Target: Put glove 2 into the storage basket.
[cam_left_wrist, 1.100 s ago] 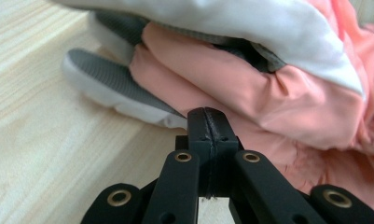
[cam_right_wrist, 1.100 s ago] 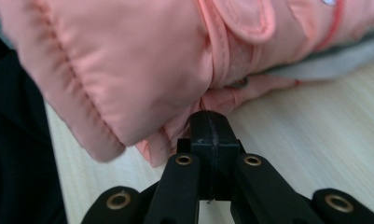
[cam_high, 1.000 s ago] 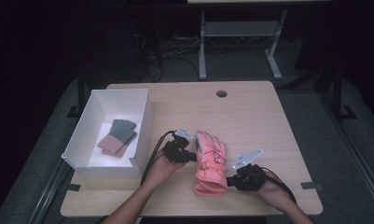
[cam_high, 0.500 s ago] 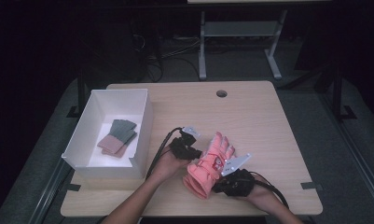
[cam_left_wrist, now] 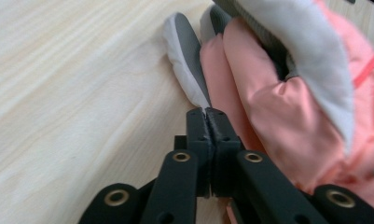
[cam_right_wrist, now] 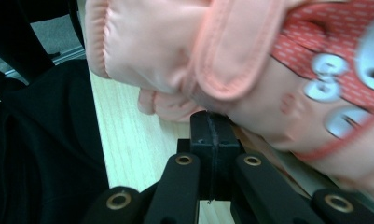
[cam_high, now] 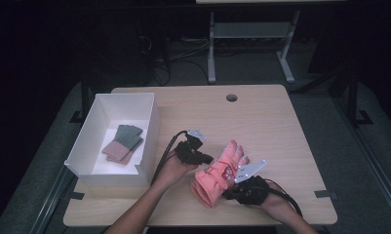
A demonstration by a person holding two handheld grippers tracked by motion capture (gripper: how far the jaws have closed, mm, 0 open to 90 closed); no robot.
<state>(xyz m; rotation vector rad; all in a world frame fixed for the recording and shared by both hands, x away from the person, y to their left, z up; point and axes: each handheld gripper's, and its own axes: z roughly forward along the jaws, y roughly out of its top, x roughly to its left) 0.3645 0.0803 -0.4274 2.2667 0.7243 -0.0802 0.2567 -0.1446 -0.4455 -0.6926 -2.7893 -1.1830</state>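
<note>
Glove: a padded salmon-pink winter glove [cam_high: 220,173] with grey and white finger pads lay near the front edge of the worktop, between the two hands, its fingers pointing away from the person.
Left hand-held gripper [cam_high: 205,158]: its black jaws were pressed together on the edge of a grey and white pad of the glove, as the left gripper view showed [cam_left_wrist: 206,113].
Right hand-held gripper [cam_high: 230,192]: its jaws were pressed together against the pink fabric near the cuff [cam_right_wrist: 211,122]; I could not tell if they pinched any fabric.
Things around: an open white rectangular box [cam_high: 149,131] stood on the left part of the worktop, well apart from the glove; inside it lay a folded pair of green and brownish-pink knitted items [cam_high: 122,143].
Surface: a light wooden worktop [cam_high: 271,126] with a round cable hole [cam_high: 231,97] near its far edge.
Room: dark, with a grey metal frame [cam_high: 251,34] and cables on the floor behind.
Writing: a red patch with white marks on the glove was not readable.
</note>
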